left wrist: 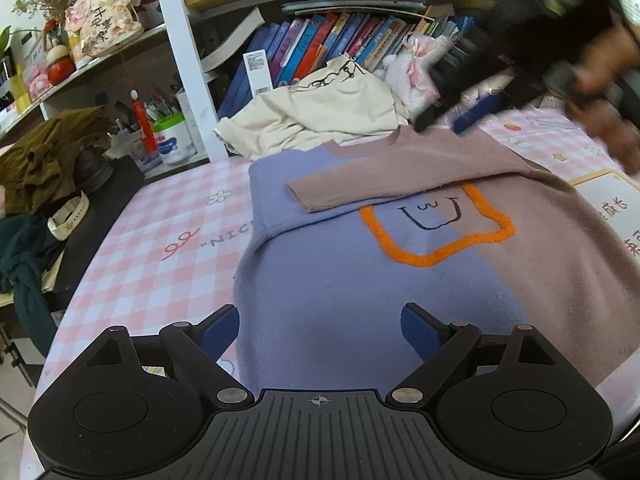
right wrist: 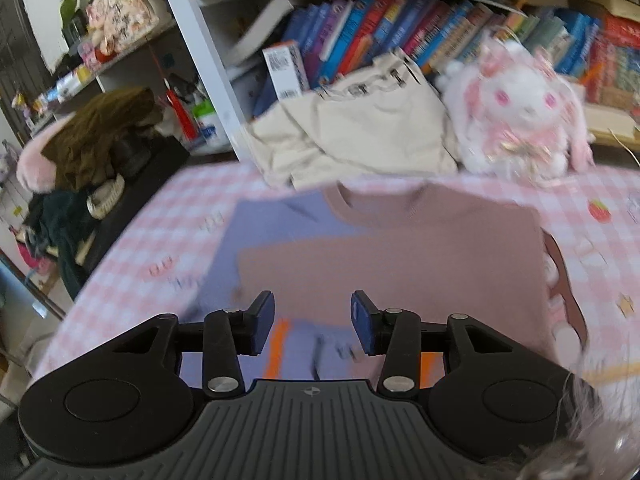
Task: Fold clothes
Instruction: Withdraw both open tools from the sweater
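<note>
Where the left wrist view looks down, the left gripper (left wrist: 318,332) hangs with fingers spread wide and empty over the near hem of the sweater (left wrist: 360,280), which lies flat on the checked desk (left wrist: 160,240), one sleeve (left wrist: 384,178) folded across its chest. Right wrist view: right gripper (right wrist: 313,322), fingers parted and empty, above the same sweater (right wrist: 400,248), in front of the cream garment (right wrist: 360,136).
</note>
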Available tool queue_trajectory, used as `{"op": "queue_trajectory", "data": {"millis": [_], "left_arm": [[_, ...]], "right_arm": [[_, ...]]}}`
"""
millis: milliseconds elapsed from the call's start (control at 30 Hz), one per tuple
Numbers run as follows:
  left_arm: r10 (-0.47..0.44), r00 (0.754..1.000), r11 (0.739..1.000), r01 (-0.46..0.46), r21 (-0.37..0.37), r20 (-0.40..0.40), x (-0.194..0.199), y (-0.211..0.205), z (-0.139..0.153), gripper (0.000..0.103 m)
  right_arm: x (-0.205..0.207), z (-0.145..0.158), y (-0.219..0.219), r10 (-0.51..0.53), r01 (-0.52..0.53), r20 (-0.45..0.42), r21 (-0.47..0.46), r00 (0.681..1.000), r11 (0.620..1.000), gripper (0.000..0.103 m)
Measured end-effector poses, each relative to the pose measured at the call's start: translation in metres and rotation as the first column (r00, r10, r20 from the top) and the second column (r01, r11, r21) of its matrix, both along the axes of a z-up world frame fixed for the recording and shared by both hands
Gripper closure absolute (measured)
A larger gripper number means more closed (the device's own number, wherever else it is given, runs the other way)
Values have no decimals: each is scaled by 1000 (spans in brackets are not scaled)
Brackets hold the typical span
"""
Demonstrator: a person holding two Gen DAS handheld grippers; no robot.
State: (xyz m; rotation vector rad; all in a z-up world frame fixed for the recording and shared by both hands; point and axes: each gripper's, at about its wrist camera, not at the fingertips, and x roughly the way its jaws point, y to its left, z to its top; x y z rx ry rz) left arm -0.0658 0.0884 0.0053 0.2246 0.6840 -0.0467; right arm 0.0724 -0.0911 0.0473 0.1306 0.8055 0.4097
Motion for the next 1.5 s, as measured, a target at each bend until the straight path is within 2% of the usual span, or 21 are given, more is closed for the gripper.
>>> {"op": "queue_trajectory", "data": {"millis": [267, 467, 633, 767, 1033, 1167, 1200, 1367, 1433, 1500], "left_arm": [[15, 1000, 1000, -15, -1, -10, 1, 1, 1, 10], [125, 992, 991, -127, -51, -35, 2, 22, 1, 9], [200, 976, 970, -209, -125, -87, 1, 40, -4, 9], [224, 967, 956, -242, -166, -120, 0, 48, -7, 9], [231, 962, 948, -256, -188, -148, -7, 55, -10, 10], [258, 952, 928, -291, -232, -165, -9, 64, -13, 11], [267, 948, 920, -304, -245, -172, -9, 67, -13, 12], [297, 931, 887, -351, -299, -211, -8, 80, -19, 29], [307, 924, 876, -368, -313, -226, -8, 84, -22, 41], [311, 922, 872, -374, -317, -231, -8, 86, -23, 46]], "right_arm": [[-54, -30, -41, -25, 21, -35, -103, 999, 994, 55], [-88, -52, -72, -93, 79, -72, -183, 993, 980, 52], [-104, -62, -91, -186, 167, -106, -163, 977, 972, 44], [-113, -61, -95, -208, 191, -97, -166, 973, 968, 38], [-123, -66, -98, -231, 209, -111, -181, 967, 961, 38], [-126, -71, -105, -261, 236, -134, -180, 956, 955, 41], [-126, -72, -106, -265, 240, -140, -176, 954, 955, 44], [-128, -74, -109, -262, 239, -157, -152, 952, 959, 47], [-128, -74, -110, -268, 245, -159, -152, 950, 958, 52], [-127, -74, -111, -275, 252, -160, -153, 948, 956, 58]]}}
